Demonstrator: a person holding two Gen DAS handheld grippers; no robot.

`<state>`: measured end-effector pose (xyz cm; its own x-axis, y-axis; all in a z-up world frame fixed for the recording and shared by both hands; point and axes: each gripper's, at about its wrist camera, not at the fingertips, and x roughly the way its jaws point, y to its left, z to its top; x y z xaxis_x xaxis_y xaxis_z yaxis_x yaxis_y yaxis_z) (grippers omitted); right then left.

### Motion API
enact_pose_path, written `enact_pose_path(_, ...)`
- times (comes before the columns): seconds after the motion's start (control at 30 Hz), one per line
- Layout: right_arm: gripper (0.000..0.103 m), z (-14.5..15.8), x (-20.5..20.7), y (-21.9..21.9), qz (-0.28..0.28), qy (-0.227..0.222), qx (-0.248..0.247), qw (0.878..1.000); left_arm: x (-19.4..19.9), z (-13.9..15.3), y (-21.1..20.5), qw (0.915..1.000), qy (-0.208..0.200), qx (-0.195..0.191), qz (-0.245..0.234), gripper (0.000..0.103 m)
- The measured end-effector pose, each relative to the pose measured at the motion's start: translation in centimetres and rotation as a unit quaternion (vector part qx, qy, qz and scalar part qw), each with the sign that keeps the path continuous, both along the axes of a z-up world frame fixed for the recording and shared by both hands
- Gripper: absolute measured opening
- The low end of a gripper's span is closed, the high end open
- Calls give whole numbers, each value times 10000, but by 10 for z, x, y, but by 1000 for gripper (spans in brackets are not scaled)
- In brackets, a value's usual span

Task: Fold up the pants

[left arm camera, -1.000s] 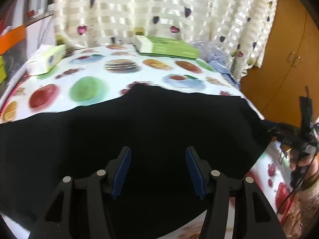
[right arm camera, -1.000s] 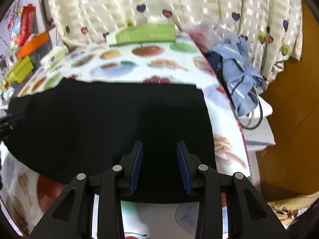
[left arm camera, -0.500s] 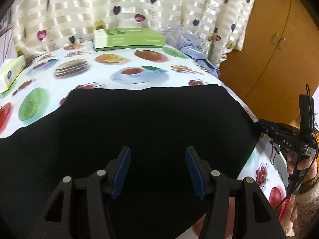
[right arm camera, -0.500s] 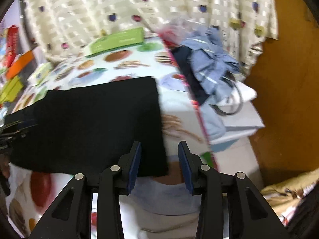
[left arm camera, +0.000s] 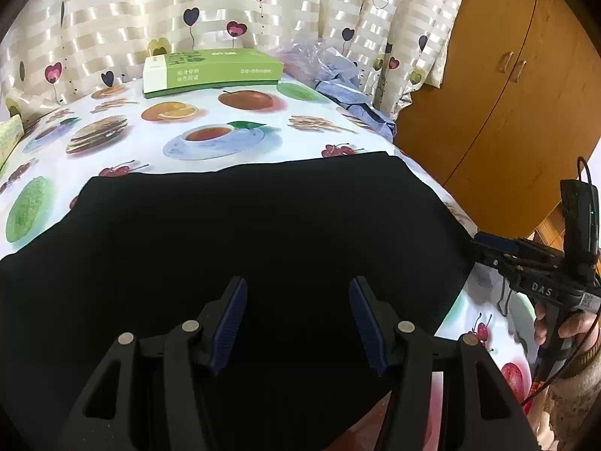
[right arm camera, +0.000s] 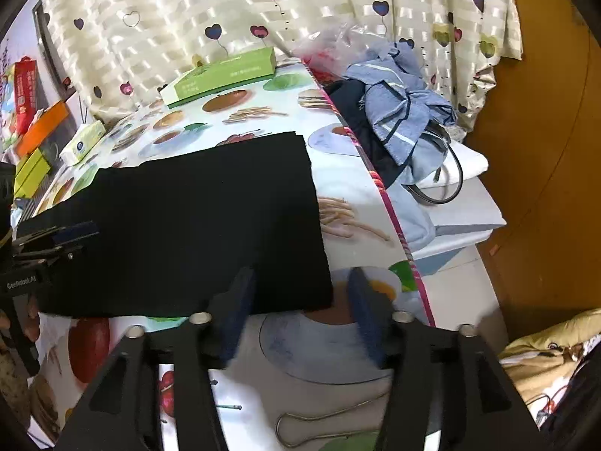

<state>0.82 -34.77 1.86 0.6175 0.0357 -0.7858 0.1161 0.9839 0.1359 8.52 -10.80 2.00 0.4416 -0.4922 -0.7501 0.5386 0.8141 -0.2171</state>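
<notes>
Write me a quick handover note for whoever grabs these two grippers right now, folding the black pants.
Left gripper: open, empty, over the middle of the black pants.
Right gripper: open, empty, at the near right corner of the pants, one finger over the cloth, the other over the tablecloth.
Pants: spread flat as a dark rectangle on the fruit-print tablecloth, edges tidy; how many folds are already in it cannot be told.
Nearby: green box at the far side, blue clothes and a bag off the right end.
Left to do: probably grip an edge and fold the rectangle over again.
</notes>
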Motion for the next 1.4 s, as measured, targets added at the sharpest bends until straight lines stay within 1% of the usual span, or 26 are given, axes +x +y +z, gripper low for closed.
enact_pose_path(0.1,62,0,5,6,4,28,-38,10000,0,0,-3,10000,-36,40,-16,61)
enact_pose_path(0.2,62,0,8,11,53,-13,84,9999,-2,0,-5,10000,-53,84,-9,61)
enact_pose_path(0.3,62,-1,9,15,5,-11,-34,10000,-2,0,-7,9999,-77,135,14,61)
enact_pose_path(0.43,62,-1,10,15,-13,-7,12,10000,-4,-1,-10,9996,-126,202,118,61)
enact_pose_path(0.53,62,-1,9,15,-26,-15,-22,10000,-8,-2,-17,9984,-301,457,159,62)
enact_pose_path(0.6,63,-1,10,16,-12,-6,-88,10000,-9,-3,-20,9977,-380,542,138,65)
enact_pose_path(0.63,64,-1,11,16,-28,5,-113,9999,-10,-3,-21,9973,-415,586,137,65)
enact_pose_path(0.73,65,-1,13,17,-56,-5,-45,10000,-13,-4,-26,9955,-542,767,109,66)
enact_pose_path(0.9,64,-1,15,18,96,-122,436,9989,-14,-5,-26,9957,-541,748,113,67)
enact_pose_path(0.97,64,-1,16,22,205,-142,538,9982,-14,-5,-26,9957,-542,748,111,67)
enact_pose_path(1.07,61,-1,18,25,294,-174,724,9968,-14,-5,-26,9957,-544,745,109,67)
enact_pose_path(1.13,48,-2,19,24,332,-211,987,9943,-14,-5,-26,9959,-530,720,107,67)
enact_pose_path(1.17,46,-3,19,23,320,-221,1093,9932,-14,-5,-26,9961,-520,698,105,67)
enact_pose_path(1.2,45,-4,18,21,313,-243,1283,9909,-14,-5,-25,9963,-514,681,103,67)
enact_pose_path(1.27,44,-9,17,15,322,-258,1870,9815,-14,-5,-25,9964,-510,668,100,67)
enact_pose_path(1.33,44,-12,16,11,313,-219,2331,9717,-14,-5,-24,9967,-499,634,94,67)
enact_pose_path(1.4,44,-15,16,7,261,-213,2633,9641,-13,-5,-23,9970,-485,601,93,67)
